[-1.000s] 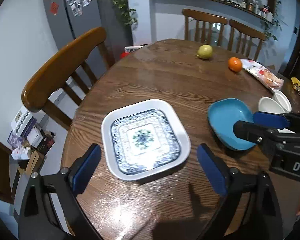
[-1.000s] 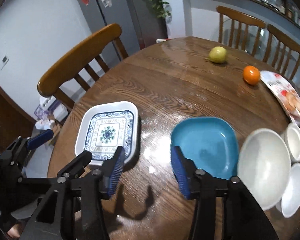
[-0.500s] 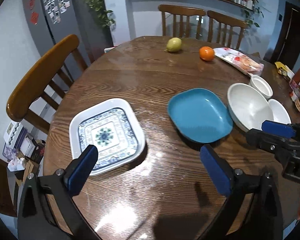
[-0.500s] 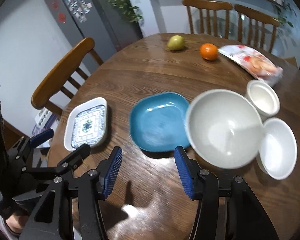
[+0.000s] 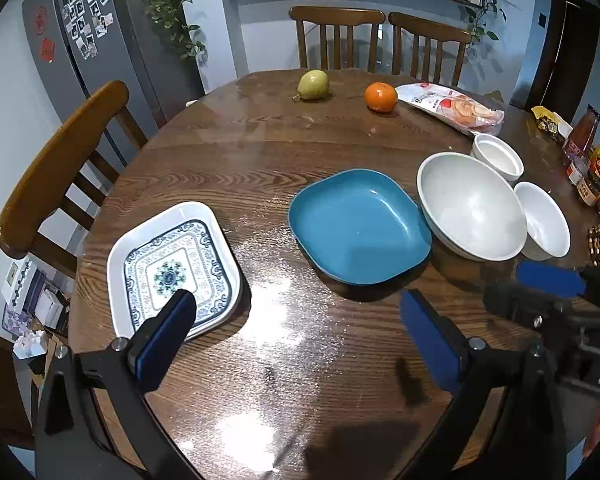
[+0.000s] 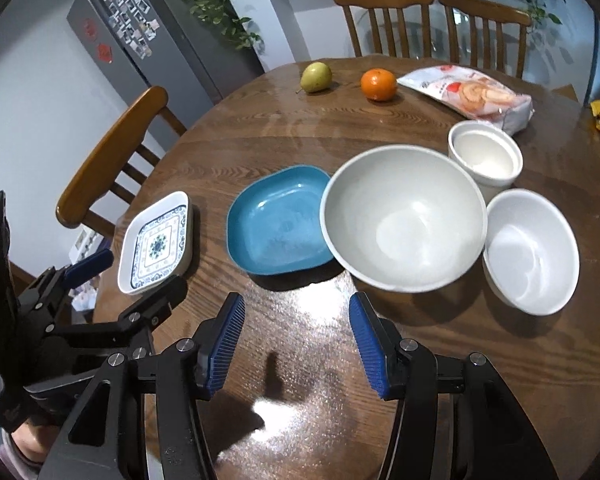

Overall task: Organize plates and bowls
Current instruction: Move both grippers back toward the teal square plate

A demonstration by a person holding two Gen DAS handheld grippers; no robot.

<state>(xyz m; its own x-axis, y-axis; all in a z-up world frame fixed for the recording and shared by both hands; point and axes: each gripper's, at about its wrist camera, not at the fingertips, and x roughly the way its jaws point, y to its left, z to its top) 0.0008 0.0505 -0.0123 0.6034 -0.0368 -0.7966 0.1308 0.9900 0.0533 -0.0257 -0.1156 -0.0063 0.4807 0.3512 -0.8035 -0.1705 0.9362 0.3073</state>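
Observation:
On the round wooden table a white square plate with a blue pattern (image 5: 172,268) (image 6: 156,244) lies at the left. A blue square plate (image 5: 358,226) (image 6: 278,220) lies in the middle. To its right stand a large white bowl (image 5: 470,206) (image 6: 404,216), a smaller white bowl (image 5: 542,220) (image 6: 532,252) and a white ramekin (image 5: 498,156) (image 6: 484,152). My left gripper (image 5: 296,336) hovers open, wide, over bare wood in front of the two plates. My right gripper (image 6: 298,340) is open and empty, just in front of the blue plate and the large bowl.
A pear (image 5: 313,85), an orange (image 5: 381,97) and a snack bag (image 5: 452,108) lie at the far side. Bottles and jars (image 5: 592,168) crowd the right edge. Wooden chairs (image 5: 60,152) stand at the left and behind the table.
Both grippers have moved right along the table's near side. The patterned plate has slid to the left of both views and the white bowls have come into full view. Both stay empty.

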